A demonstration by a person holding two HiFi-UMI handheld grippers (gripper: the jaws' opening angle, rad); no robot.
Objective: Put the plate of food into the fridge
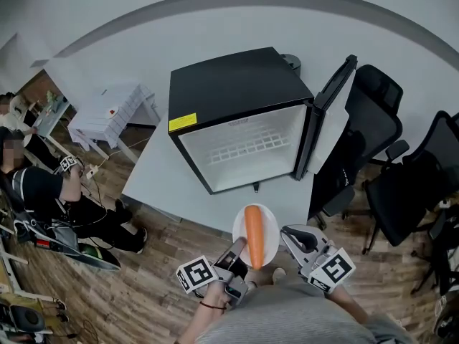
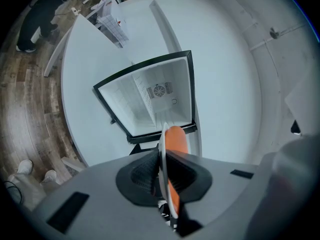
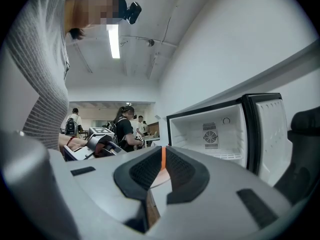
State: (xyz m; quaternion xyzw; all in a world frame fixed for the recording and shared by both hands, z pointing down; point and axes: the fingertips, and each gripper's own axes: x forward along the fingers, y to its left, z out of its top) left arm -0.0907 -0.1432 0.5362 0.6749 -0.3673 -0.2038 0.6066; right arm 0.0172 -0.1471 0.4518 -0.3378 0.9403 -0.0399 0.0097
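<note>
A white plate (image 1: 267, 222) with an orange carrot (image 1: 254, 236) on it hangs in the air just before the table's near edge. My left gripper (image 1: 239, 248) is shut on the plate's left rim. In the left gripper view the rim (image 2: 162, 149) runs edge-on between the pads, with the carrot (image 2: 176, 139) beyond it. My right gripper (image 1: 287, 233) sits at the plate's right rim with its jaws shut to a thin slit; in the right gripper view only a strip of carrot (image 3: 163, 159) shows through. The black fridge (image 1: 237, 92) stands ahead, its door (image 1: 326, 113) swung open to the right.
The fridge sits on a white table (image 1: 161, 185); its white inside holds a wire shelf (image 1: 244, 149). Black office chairs (image 1: 380, 120) crowd the right side beyond the door. A white rack (image 1: 115, 113) and a seated person (image 1: 43, 185) are at the left, on wood flooring.
</note>
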